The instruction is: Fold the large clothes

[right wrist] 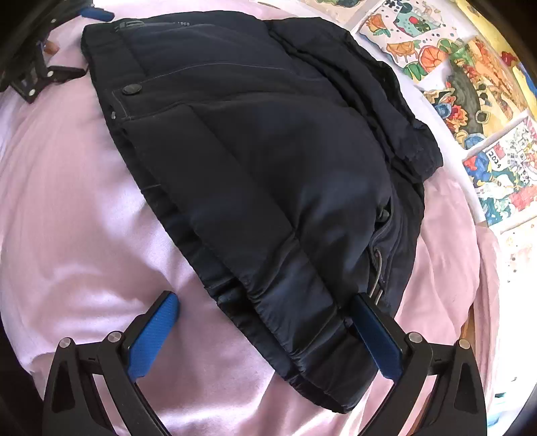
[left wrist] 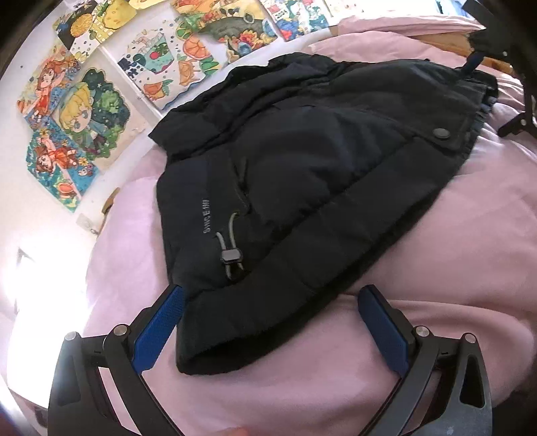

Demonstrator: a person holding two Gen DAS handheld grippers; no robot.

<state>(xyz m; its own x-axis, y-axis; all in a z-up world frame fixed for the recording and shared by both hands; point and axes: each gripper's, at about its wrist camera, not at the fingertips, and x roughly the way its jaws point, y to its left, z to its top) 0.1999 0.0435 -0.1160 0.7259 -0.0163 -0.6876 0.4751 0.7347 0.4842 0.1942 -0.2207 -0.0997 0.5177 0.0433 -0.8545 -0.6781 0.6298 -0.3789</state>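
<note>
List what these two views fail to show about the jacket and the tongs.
- Underside of the dark jacket, both views: hidden by its own folded layers.
- Printed lettering, right wrist view: too small to read.
- Right tongs, left wrist view: cut off by the frame edge, state unreadable there.
- Left tongs, right wrist view: mostly cropped at the top-left corner.
- Bed edges: beyond both frames.

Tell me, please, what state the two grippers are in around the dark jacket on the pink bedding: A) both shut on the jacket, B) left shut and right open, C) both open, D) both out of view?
C: the left gripper and the right gripper both show their blue pads spread wide, with an edge of the jacket lying unclamped between them on the pink bedding.
</note>
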